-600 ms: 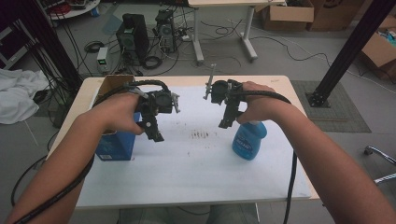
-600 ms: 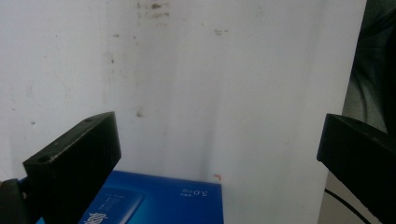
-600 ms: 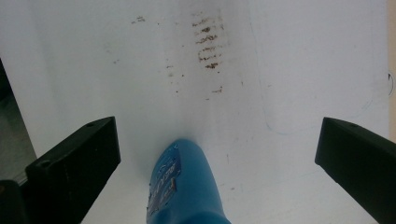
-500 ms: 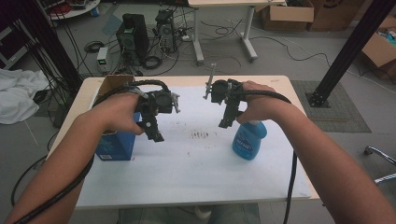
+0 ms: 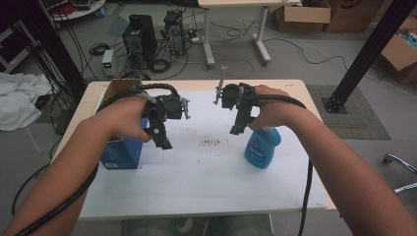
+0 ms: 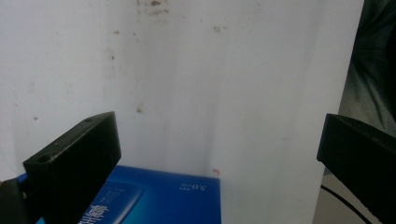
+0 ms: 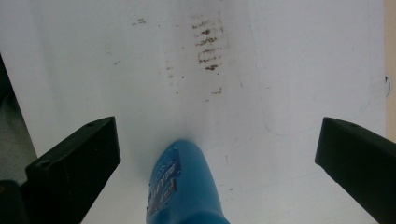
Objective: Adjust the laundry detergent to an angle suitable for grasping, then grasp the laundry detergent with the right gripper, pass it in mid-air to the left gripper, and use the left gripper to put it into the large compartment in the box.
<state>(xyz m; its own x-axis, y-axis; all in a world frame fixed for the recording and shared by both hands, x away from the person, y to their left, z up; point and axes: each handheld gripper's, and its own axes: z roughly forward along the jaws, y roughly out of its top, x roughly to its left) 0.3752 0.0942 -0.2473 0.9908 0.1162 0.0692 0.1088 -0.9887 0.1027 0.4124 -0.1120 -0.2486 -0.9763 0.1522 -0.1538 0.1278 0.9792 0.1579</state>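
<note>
At a white table (image 5: 206,182), a person's left gripper (image 5: 163,142) hangs over a blue box (image 5: 120,152) at left of the high view, fingers spread and empty. The right gripper (image 5: 237,129), fingers equally wide, hovers above a blue spray bottle (image 5: 262,147) at centre right. A clean pickup likely means lowering squarely astride the bottle before closing; brown stains (image 5: 210,142) sit mid-frame.

Looking along my left jaws, I can read a small white "5.0" with tiny characters after it, printed upside down on the blue box (image 6: 154,200) at about 6 o'clock. Larger white characters sit on the box at 7 o'clock, too cut off to read. On the blue bottle (image 7: 182,186) under my right jaws, the label's lettering is blurred and unreadable.
</note>
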